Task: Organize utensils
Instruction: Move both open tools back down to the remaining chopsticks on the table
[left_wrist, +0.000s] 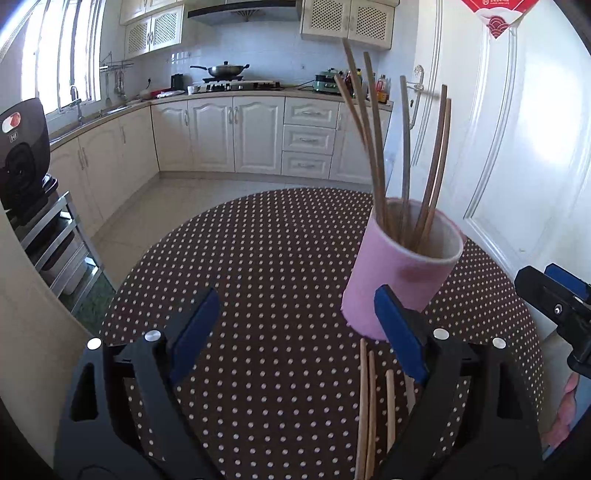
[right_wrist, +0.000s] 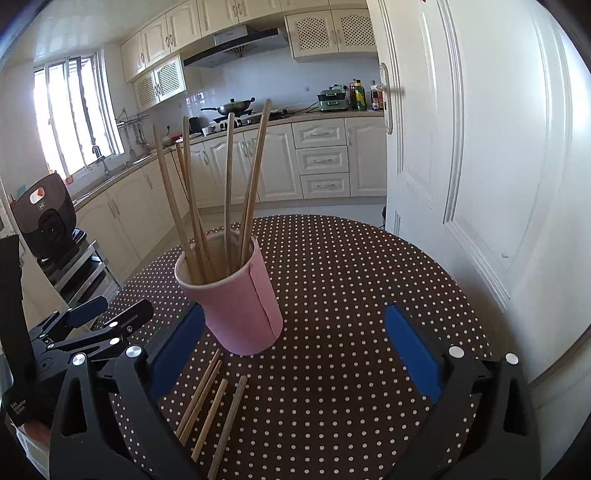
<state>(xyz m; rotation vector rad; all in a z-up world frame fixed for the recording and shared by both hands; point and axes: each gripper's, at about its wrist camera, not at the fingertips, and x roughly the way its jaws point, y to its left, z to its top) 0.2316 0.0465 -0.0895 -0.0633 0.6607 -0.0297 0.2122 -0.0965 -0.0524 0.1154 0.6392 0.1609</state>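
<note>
A pink cup (left_wrist: 399, 273) (right_wrist: 240, 306) stands on the round table's brown polka-dot cloth (left_wrist: 258, 258) (right_wrist: 351, 277), with several wooden chopsticks (left_wrist: 406, 166) (right_wrist: 228, 184) upright in it. Several loose chopsticks (left_wrist: 369, 406) (right_wrist: 210, 398) lie flat on the cloth just in front of the cup. My left gripper (left_wrist: 295, 306) is open and to the left of the cup, and its right finger overlaps the cup's base in its own view. My right gripper (right_wrist: 295, 317) is open and empty, with the cup near its left finger. Each gripper also shows at the other view's edge (left_wrist: 554, 295) (right_wrist: 103, 314).
A white panelled door (left_wrist: 517, 147) (right_wrist: 480, 147) stands close to the table's right side. On the left is a metal rack with a black appliance (left_wrist: 22, 158) (right_wrist: 48, 218). Cream kitchen cabinets and a stove line the far wall.
</note>
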